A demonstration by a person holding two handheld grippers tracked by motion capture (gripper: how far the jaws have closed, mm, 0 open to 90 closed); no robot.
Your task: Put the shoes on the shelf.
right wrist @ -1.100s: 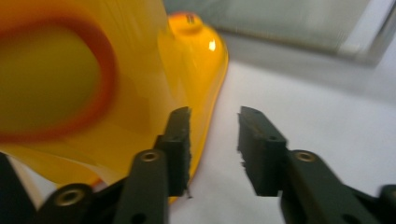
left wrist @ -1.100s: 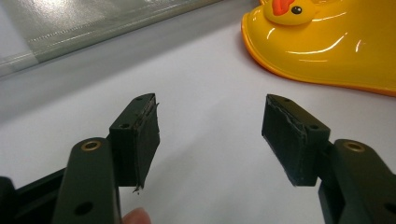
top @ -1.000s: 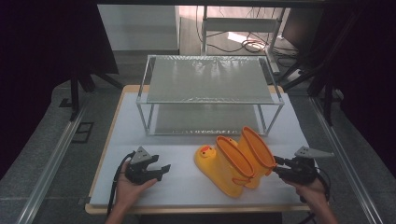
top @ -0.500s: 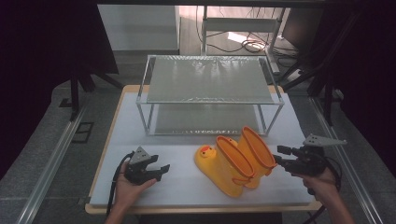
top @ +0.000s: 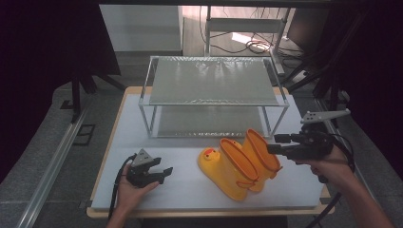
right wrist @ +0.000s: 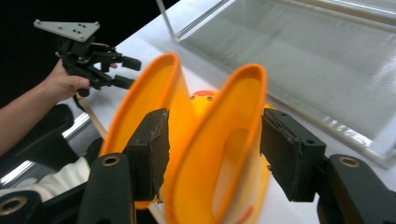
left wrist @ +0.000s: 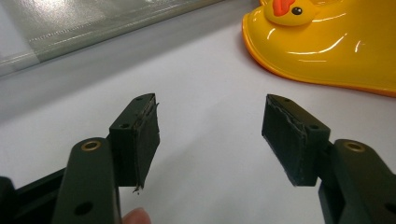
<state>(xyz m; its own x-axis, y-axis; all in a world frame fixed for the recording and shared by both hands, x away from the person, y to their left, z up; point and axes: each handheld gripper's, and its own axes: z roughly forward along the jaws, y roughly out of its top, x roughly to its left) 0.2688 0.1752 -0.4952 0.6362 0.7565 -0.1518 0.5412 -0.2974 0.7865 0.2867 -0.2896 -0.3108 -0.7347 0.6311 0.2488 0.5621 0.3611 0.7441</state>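
Right gripper view: right gripper [right wrist: 212,154] open astride nearer yellow boot [right wrist: 224,154].

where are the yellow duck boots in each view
High view: yellow duck boots lie low and right of centre on the white table top.
Left gripper view: a duck-faced toe at upper right.
Right gripper view: the boot openings in the centre, between the jaws.
Shared landmark: the metal-framed shelf rack.
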